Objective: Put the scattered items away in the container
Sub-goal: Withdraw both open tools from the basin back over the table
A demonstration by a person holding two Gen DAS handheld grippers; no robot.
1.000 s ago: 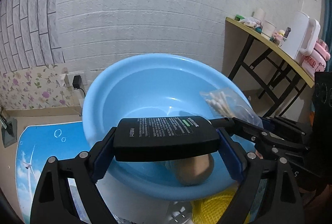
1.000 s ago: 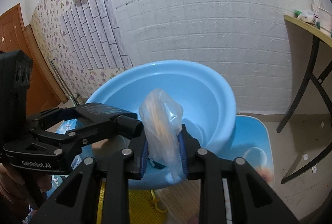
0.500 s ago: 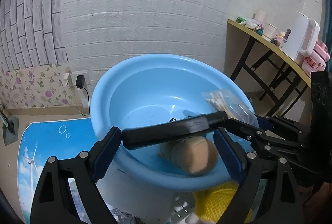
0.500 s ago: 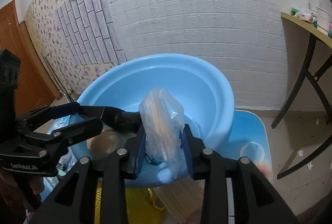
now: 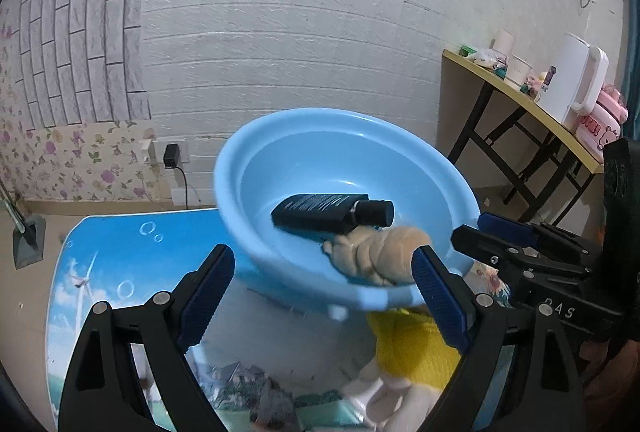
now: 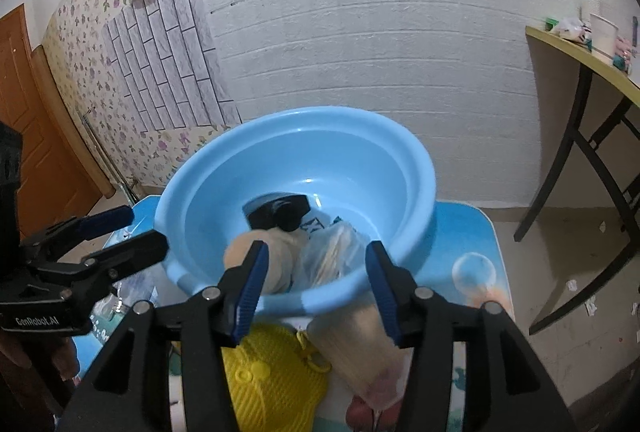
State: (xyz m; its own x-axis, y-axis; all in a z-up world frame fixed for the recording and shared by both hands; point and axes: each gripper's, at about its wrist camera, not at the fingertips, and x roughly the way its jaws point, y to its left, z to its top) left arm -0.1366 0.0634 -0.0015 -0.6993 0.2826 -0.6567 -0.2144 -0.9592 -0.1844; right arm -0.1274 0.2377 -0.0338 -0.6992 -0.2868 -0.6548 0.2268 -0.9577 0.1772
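A blue basin (image 5: 320, 152) (image 6: 360, 152) stands on the small table. A black bottle (image 5: 328, 218) (image 6: 280, 214) lies inside it, beside a tan plush toy (image 5: 384, 252) (image 6: 276, 256). A clear bag of cotton swabs (image 6: 334, 254) rests in the basin at its near wall. My left gripper (image 5: 320, 284) is open and empty, just in front of the basin; it also shows in the right wrist view (image 6: 120, 232). My right gripper (image 6: 314, 280) is open and empty over the basin's near rim; it also shows in the left wrist view (image 5: 496, 236).
A yellow silicone pad (image 6: 276, 372) (image 5: 416, 344) and a beige brush-like item (image 6: 360, 348) lie on the blue printed tabletop (image 5: 120, 252) in front of the basin. A side table (image 5: 520, 100) with a kettle stands at the right. The brick wall is close behind.
My left gripper opened and the black bottle dropped into the basin. My right gripper opened and let the bag of swabs fall into the basin. Both grippers pulled back.
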